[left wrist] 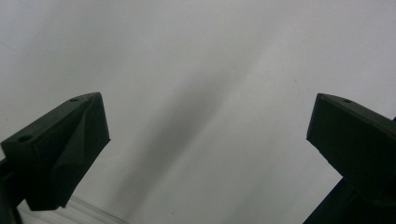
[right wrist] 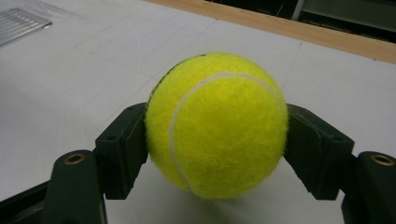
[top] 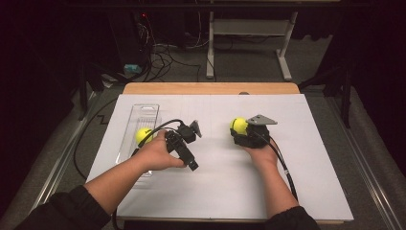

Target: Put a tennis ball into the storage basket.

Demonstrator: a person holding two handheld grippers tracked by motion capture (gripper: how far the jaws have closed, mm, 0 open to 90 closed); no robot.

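The yellow tennis ball (right wrist: 216, 125) sits squeezed between the jaws of the right hand-held gripper (top: 245, 132), just above the white worktop (top: 297, 158), likely ready to carry. A second ball (top: 142, 135) rests in the clear tray (top: 139, 115). The left hand-held gripper (top: 184, 139) is spread wide, tipped down, holding nothing.

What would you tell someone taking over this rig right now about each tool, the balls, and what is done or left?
Right tool: shut on a tennis ball, jaws pressing both its sides, just above the white sheet, right of centre.
Left tool: open, nothing between its jaws, over bare sheet beside the clear tray.
Second tennis ball: in the tray at the sheet's left side.
Done, as it looks: one ball placed in the tray, the other gripped.
Left, probably: carry the held ball to the tray and release it; the far end of the tray looks free.
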